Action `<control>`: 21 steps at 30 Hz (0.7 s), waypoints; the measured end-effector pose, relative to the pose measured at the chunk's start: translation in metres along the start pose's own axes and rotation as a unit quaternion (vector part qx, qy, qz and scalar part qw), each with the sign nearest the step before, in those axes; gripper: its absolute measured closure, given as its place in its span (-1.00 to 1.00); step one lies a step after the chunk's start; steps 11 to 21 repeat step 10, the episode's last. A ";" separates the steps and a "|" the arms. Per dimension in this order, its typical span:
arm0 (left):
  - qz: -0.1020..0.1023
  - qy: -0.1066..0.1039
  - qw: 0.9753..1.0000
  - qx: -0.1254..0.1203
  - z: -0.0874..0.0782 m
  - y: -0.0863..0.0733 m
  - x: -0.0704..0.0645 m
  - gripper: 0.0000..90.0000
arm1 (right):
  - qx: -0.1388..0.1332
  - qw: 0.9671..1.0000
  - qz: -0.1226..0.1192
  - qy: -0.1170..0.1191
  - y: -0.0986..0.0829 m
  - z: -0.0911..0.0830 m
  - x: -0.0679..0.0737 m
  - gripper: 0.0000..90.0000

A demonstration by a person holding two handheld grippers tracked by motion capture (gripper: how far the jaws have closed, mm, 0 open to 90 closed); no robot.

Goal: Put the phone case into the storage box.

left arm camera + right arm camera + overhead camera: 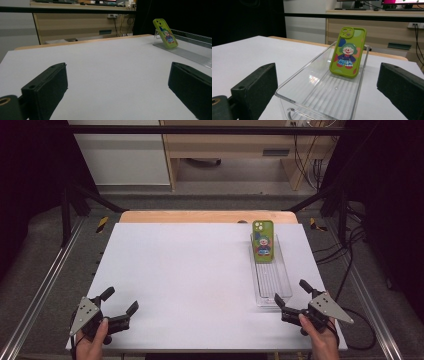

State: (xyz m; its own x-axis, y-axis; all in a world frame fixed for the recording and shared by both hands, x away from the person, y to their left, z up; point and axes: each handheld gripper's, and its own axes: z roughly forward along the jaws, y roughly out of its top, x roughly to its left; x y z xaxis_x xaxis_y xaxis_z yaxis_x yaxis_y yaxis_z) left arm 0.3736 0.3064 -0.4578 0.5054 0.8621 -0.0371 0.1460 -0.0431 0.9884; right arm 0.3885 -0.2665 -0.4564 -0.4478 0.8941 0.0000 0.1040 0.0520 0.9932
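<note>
My right gripper (pixel 291 296) hovers wide open and empty at the near end of the clear tray (pixel 286 287). The green phone case (pixel 263 240) stands inside, leaning against the tray's far wall, well ahead of my jaws. My left gripper (pixel 120 300), also spread and empty, sits far across the white table (pixel 190 270).

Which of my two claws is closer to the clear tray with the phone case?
The right claw, open just off the near end of the clear tray. The left claw sits across the table, also open.
</note>
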 end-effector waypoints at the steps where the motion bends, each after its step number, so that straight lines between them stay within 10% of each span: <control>1: -0.001 0.000 1.000 0.000 0.000 0.000 0.000 -0.96 | -0.001 1.000 -0.001 0.001 -0.001 0.002 0.000 -0.92; 21: -0.001 0.001 1.000 0.001 -0.001 -0.001 -0.002 -0.96 | 0.009 1.000 -0.013 0.008 -0.010 0.012 0.003 -0.92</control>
